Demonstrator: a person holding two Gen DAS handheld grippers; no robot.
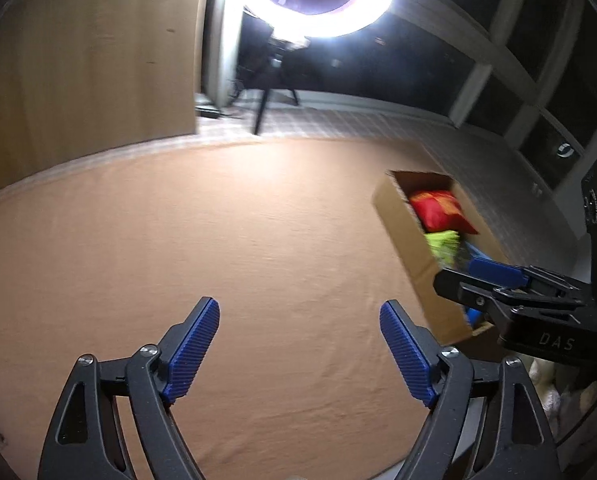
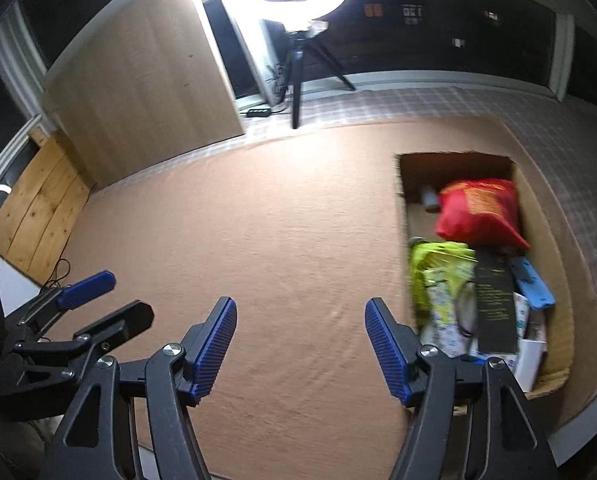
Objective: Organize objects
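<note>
Both grippers are empty and their blue pads stand wide apart. The left gripper (image 1: 299,354) hovers over the bare brown cloth (image 1: 218,240), and nothing lies between its fingers. The right gripper (image 2: 298,346) is in the same state, jaws spread, nothing held.

The task's things are already gathered in the cardboard box (image 2: 538,216), which sits on the cloth ahead and to the right of both grippers. Inside it I see a red bag (image 2: 478,212) at the far end, a yellow-green packet (image 2: 438,276) nearer, a dark flat pack (image 2: 494,300) beside it and a blue item (image 2: 534,284) against the right wall. Other small things lie there, but they are too blurred to name.

The long axis of the box runs away from the grippers, roughly parallel to the fingers. The right gripper is clearly the nearer one: the near end of the box lies just beside its right finger, while from the left gripper the box is further off, with the right gripper between them. No loose object shows on the cloth, so I judge the sorting is almost finished, and any further reach into the box belongs to the right hand
</note>
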